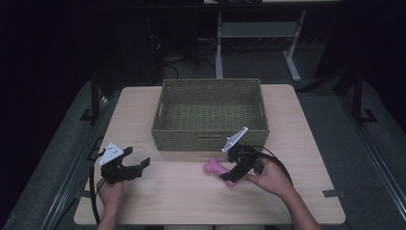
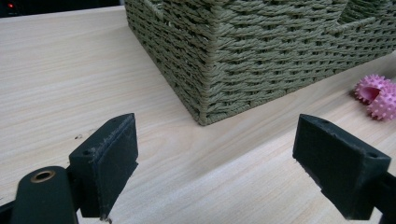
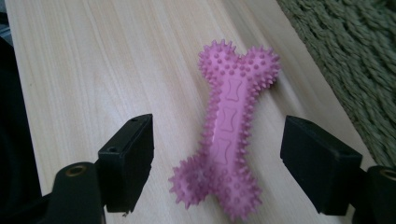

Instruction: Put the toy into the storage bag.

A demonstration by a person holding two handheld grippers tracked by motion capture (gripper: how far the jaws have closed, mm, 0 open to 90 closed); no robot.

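Observation:
A pink spiky bone-shaped toy (image 1: pixel 216 168) lies flat on the wooden table (image 1: pixel 167 191), just in front of the green woven basket (image 1: pixel 210 115). In the right gripper view the toy (image 3: pixel 231 126) lies lengthwise between my right gripper's (image 3: pixel 217 161) two pads, with a gap on each side; the jaws stand open around it. In the high view the right gripper (image 1: pixel 230 175) sits over the toy's near end. My left gripper (image 1: pixel 139 160) rests open at the table's left, nothing between its pads (image 2: pixel 109 158). It faces the basket's corner (image 2: pixel 205 93), with the toy's end (image 2: pixel 377 95) at the far right.
The basket is empty and stands at the table's middle back. Bare tabletop stretches between the two hands and along the front edge. Beyond the table are a dark floor and the legs of a white frame (image 1: pixel 292 62).

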